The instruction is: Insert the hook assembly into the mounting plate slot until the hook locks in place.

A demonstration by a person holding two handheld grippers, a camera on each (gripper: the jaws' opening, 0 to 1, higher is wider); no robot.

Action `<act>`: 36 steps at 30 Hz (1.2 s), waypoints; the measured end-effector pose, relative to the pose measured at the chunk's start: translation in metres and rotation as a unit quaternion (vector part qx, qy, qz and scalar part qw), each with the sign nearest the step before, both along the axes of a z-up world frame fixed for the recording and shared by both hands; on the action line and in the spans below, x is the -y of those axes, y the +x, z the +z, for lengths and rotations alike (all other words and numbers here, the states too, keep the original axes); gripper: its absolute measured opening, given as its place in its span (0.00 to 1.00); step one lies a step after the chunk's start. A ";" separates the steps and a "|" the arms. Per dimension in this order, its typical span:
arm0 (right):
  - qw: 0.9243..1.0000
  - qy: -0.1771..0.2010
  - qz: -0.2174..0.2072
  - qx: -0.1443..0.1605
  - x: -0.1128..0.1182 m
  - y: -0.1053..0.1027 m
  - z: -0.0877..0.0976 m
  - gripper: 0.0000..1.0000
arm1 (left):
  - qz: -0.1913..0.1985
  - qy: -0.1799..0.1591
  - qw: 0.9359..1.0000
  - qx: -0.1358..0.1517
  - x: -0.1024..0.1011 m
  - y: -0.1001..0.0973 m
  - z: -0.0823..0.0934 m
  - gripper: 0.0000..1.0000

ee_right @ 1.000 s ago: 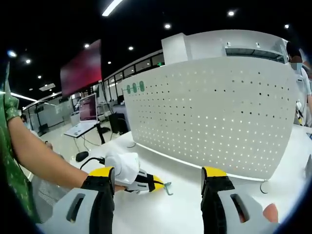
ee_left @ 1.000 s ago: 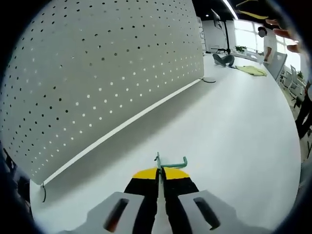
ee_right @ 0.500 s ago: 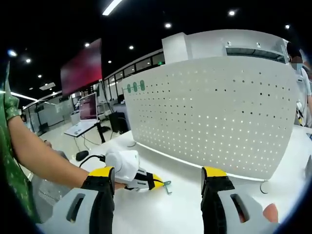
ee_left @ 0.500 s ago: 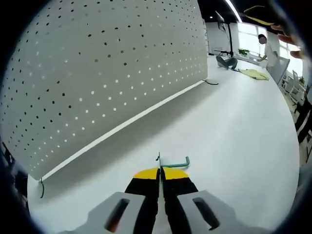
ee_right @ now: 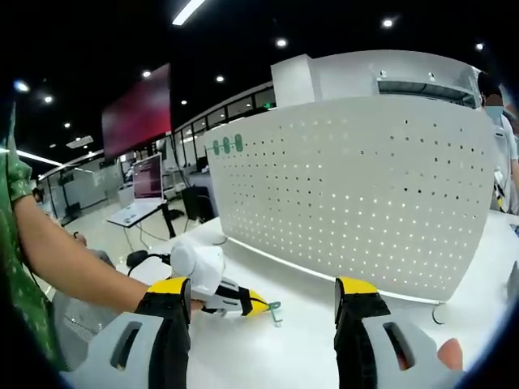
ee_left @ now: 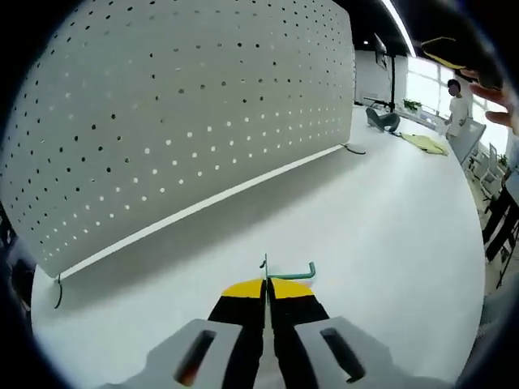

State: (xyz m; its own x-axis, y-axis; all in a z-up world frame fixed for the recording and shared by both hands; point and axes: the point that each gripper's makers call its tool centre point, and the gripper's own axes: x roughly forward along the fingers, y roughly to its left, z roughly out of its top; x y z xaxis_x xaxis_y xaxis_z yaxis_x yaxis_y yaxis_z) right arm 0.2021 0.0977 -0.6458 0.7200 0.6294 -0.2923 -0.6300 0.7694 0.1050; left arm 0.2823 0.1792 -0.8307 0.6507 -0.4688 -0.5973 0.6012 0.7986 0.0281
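A small teal metal hook [ee_left: 285,271] sticks out past the yellow tips of my left gripper [ee_left: 267,285], which is shut on it; its arm bends to the right and turns up at the end. The white perforated mounting plate [ee_left: 178,113] stands upright on the white table, ahead and to the left of the hook, a short gap away. In the right gripper view the plate [ee_right: 357,194] fills the middle, and the left gripper [ee_right: 258,305] with the hook [ee_right: 274,309] is low at left, held by a person's arm. My right gripper [ee_right: 263,296] stands open, nothing between its fingers.
The plate rests on wire feet [ee_left: 57,290] on the white table [ee_left: 373,219]. A yellow-green cloth [ee_left: 426,143] and dark objects lie at the far end, where a person [ee_left: 459,101] stands. Desks and monitors [ee_right: 147,180] stand beyond the table's left edge.
The left gripper with the hook has moved closer to the plate and swung so the plate looms larger. The right gripper has stayed still.
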 end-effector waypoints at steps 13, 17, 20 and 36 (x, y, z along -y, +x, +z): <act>1.000 0.001 0.008 0.005 -0.006 0.000 0.006 0.73 | -0.003 -0.043 0.999 0.016 -0.008 -0.011 0.032 0.01; 1.000 0.002 0.012 0.007 -0.008 -0.001 0.009 0.73 | -0.005 -0.064 0.998 0.021 -0.012 -0.017 0.047 0.01; 1.000 0.003 0.014 0.009 -0.010 -0.002 0.012 0.73 | -0.003 -0.083 0.996 0.026 -0.019 -0.021 0.061 0.01; 0.999 0.003 0.037 0.027 -0.028 -0.010 0.032 0.71 | 0.008 -0.187 0.980 0.062 -0.036 -0.048 0.141 0.01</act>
